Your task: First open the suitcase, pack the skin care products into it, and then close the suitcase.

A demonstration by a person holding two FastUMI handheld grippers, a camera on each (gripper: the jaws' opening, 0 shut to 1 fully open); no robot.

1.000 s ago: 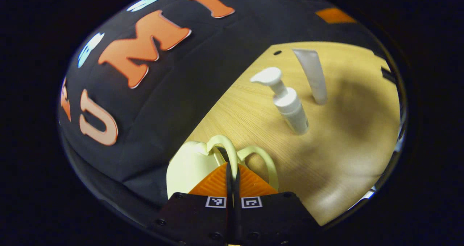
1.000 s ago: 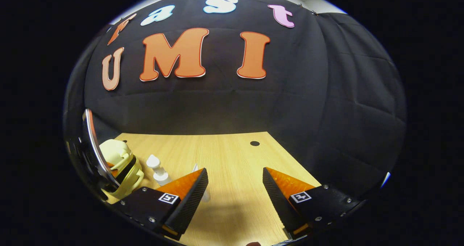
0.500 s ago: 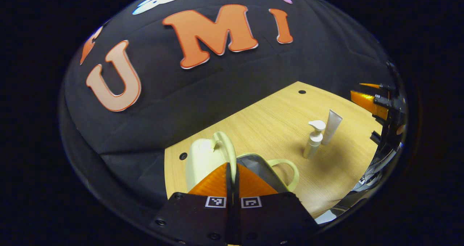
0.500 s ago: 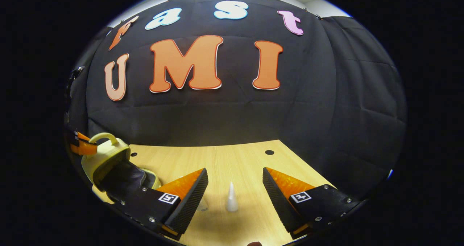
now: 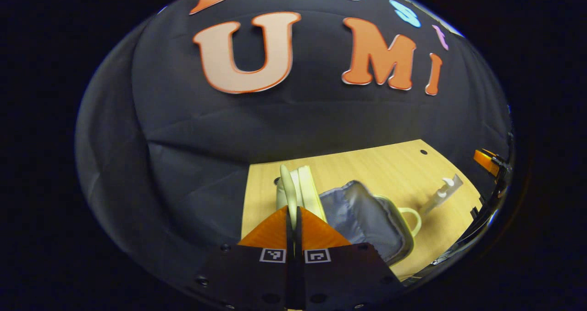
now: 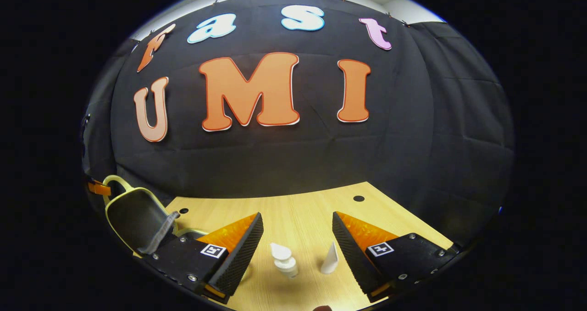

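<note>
The small cream suitcase [image 5: 362,217] lies open on the wooden table, its grey lining showing. Its lid [image 5: 309,189] stands upright, held by the thin handle [image 5: 287,187], on which my left gripper [image 5: 293,217] is shut. In the right gripper view the raised lid [image 6: 133,214] stands at the far left with the left gripper's orange finger [image 6: 98,188] at its top. My right gripper [image 6: 297,230] is open just above the table. A white pump bottle [image 6: 284,260] and a white tube [image 6: 330,258] stand between and beyond its fingers. The same two products [image 5: 442,194] appear blurred right of the suitcase.
The wooden table [image 6: 302,205] runs back to the black cloth wall, with small round holes [image 6: 358,198] near its far edge. The right gripper's orange finger [image 5: 486,160] shows at the far right edge of the left gripper view.
My left gripper has swung the lid up and back by its handle, opening the suitcase. The right gripper has shifted so that the bottle and tube now lie between its fingers.
</note>
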